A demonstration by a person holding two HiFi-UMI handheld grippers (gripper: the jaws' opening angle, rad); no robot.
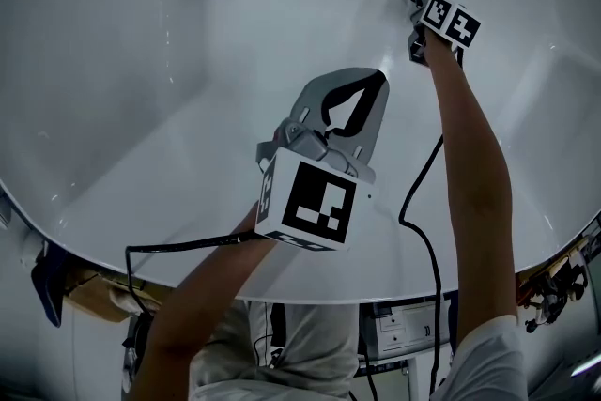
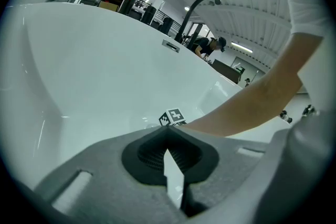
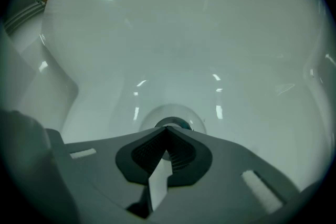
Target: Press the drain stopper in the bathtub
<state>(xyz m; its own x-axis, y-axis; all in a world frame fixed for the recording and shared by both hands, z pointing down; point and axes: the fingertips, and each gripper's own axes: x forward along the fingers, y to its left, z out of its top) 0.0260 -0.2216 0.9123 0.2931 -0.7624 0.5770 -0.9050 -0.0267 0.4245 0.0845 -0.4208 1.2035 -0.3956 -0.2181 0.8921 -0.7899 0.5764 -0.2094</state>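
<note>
1. Nearest the person, the left gripper (image 2: 168,129) hung above the bathtub (image 1: 178,61) floor with its jaws pressed together on nothing. It had no part in this step and was probably best kept off the enamel and out of the other arm's path.
2. Further in, the person's right arm reached down the tub, a black cable (image 1: 414,202) looping beside it. A steady arm would likely matter more than force.
3. At the far end, the right gripper (image 3: 168,127) had its jaws closed tip to tip and empty, forming one blunt point.
4. The drain stopper (image 3: 179,124) sat in its round recess in the tub floor, right at those tips. Whether they touched it could not be told.
5. The press seemed best made straight down on the stopper's centre, since an off-centre push might slide the tips onto the slick rim.
</note>
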